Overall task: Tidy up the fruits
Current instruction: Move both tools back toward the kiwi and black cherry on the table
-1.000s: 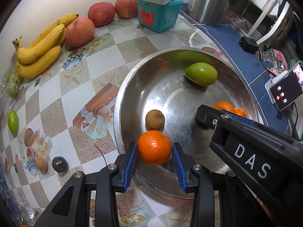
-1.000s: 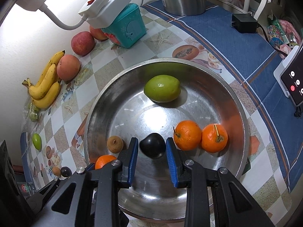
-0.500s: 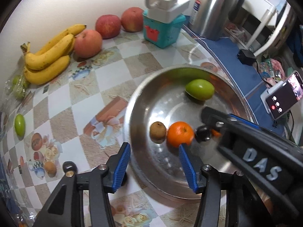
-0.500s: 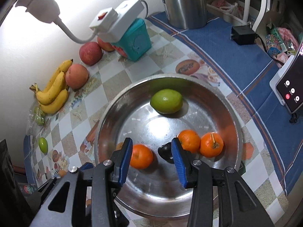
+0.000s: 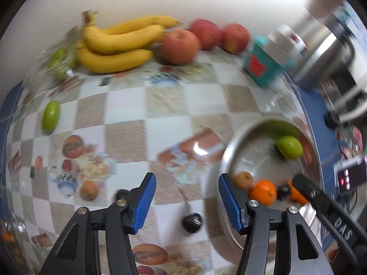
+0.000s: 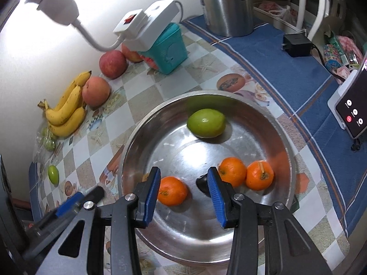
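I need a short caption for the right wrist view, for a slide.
Open right gripper above a steel bowl holding three oranges, a green mango and a dark plum.

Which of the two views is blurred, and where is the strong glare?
Left wrist view: motion blur smears the bananas and the teal box. Right wrist view: sharp, but the lamp overexposes the wall at the upper left; the steel bowl shows soft reflections.
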Motion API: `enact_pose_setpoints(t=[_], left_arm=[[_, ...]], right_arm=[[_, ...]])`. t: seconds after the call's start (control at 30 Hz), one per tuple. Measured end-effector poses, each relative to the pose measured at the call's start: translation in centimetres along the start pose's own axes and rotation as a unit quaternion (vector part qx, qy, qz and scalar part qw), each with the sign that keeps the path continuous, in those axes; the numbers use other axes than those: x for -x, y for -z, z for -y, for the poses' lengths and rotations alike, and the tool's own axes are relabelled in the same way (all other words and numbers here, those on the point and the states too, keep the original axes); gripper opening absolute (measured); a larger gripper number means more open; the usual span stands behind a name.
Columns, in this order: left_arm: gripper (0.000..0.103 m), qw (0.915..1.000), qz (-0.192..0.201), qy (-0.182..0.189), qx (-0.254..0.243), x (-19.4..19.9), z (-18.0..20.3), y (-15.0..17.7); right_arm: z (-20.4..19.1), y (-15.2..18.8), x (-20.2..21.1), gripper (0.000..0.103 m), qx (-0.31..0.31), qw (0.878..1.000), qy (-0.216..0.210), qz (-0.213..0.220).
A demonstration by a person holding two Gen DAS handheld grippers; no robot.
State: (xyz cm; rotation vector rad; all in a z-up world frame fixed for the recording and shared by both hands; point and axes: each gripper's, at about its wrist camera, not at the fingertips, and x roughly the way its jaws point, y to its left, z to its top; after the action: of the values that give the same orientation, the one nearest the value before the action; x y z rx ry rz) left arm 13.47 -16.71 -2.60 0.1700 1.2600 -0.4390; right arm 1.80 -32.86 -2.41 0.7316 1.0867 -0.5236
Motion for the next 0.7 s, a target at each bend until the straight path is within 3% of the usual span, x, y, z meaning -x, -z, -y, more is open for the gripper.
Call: enact_pose_setpoints(t=[0.2, 0.4, 0.53, 0.63, 0.7], left_arm=[[0.061, 0.9979, 0.011, -0.011, 0.063, 0.6, -3.9, -0.5], [0.061, 0.9963, 0.015, -0.017, 0.082, 0.7, -5.4, -0.8], [0.082, 0.9958, 0.012, -0.031, 0.085, 0.6, -5.3, -0.7], [0.087, 0.9956, 0.008, -0.045, 0.082, 0.3, -5.2, -0.7], [0.093, 0.9952, 0.007, -0.052, 0.082, 0.1, -5.2, -0.6]], right_arm=[[-1.9, 0.3, -0.6, 0.043, 0.027, 0.999, -0.015, -0.009], [-2.4, 0.6, -1.2, 0.043, 0.036, 0.999, -0.013, -0.017], [-2.4, 0.7, -1.2, 0.044, 0.036, 0.999, -0.009, -0.017], [-2.4, 0.7, -1.4, 0.062, 0.041, 0.999, -0.002, -0.014], [-2.4, 0.7, -1.3, 0.066, 0.040, 0.999, -0.003, -0.011]])
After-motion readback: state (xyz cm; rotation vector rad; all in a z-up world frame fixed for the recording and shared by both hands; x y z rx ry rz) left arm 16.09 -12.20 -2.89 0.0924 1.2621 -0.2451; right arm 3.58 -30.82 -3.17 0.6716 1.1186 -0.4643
